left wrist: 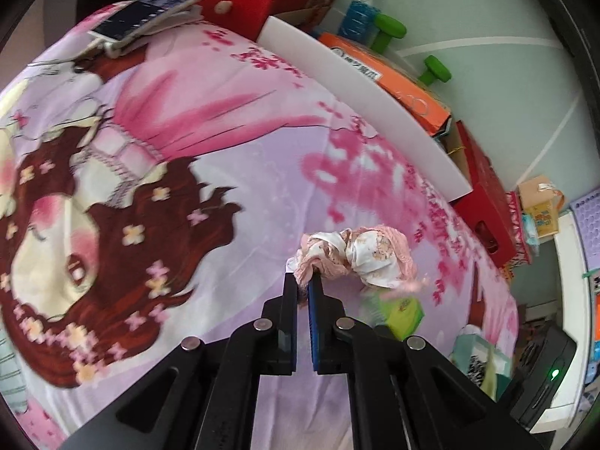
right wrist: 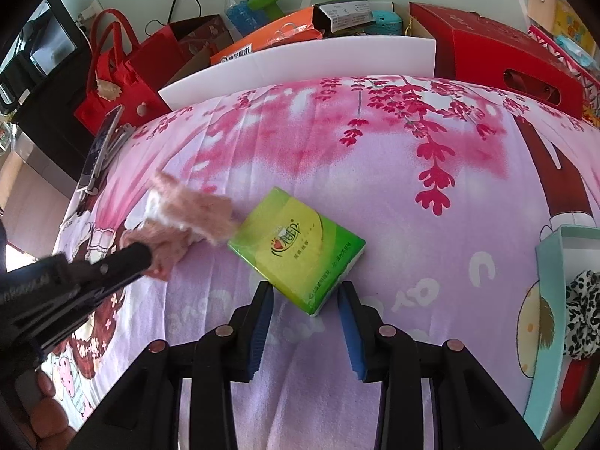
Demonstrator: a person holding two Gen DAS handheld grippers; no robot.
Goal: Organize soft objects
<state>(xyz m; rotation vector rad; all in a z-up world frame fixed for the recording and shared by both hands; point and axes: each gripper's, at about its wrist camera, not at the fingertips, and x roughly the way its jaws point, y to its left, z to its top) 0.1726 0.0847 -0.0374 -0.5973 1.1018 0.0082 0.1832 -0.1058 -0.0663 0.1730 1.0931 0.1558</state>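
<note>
Left gripper [left wrist: 304,281], lower centre of the left wrist view, has its fingers pinched together on one end of the pink floral scrunchie [left wrist: 356,258]; the rest of the fabric bunches just beyond the tips, over the pink cartoon bedsheet [left wrist: 225,142]. In the right wrist view the same scrunchie shows blurred at mid left, so it looks to be on the move.

Right gripper [right wrist: 305,296], lower centre of its view, has fingers partly apart w/ the near corner of the green tissue pack [right wrist: 296,247] between them. Pads look just beside the pack's edges; can't tell for sure if they press, but the pack lies flat on the sheet, so I read it as not gripped.

Doing the step well, as I judge it: the grip is on the scrunchie's edge only, so carry it slow & low, keep clear of the tissue pack just beside it, and let go only once it's over the box. The right one should hold off, or square up on the pack's narrow side before it squeezes.

Containers: teal open box [right wrist: 551,300] at the right edge of the right wrist view holds a leopard-print scrunchie [right wrist: 583,315], draped at its rim; rest of the inside is cut off. Red bags and cartons along the top edge: contents not visible.
</note>
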